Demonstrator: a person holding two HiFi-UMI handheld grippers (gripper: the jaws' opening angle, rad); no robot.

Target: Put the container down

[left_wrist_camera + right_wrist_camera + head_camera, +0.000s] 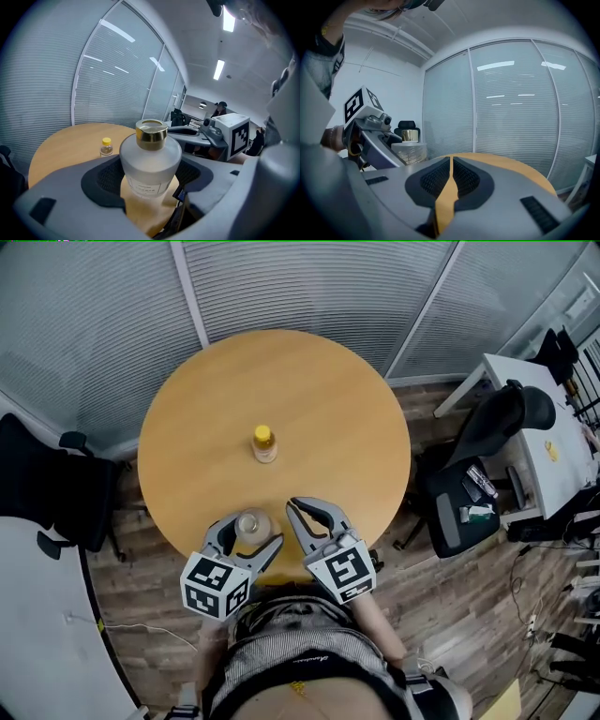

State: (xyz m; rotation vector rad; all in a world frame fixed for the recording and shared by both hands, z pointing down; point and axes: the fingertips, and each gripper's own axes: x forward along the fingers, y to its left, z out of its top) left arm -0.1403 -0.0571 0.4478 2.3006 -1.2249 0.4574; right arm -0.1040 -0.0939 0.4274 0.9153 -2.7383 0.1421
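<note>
The frosted container (150, 161) with the gold cap is clamped in the left hand-held gripper (251, 532), at the round counter's (328, 409) 6 o'clock edge. Its white label has print way too small to read. Only the head view shows the bare counter around the little yellow-capped bottle (264, 443) near the middle. The right hand-held gripper (450, 161) is pinched together on nothing, at the container's 3 o'clock.
</note>
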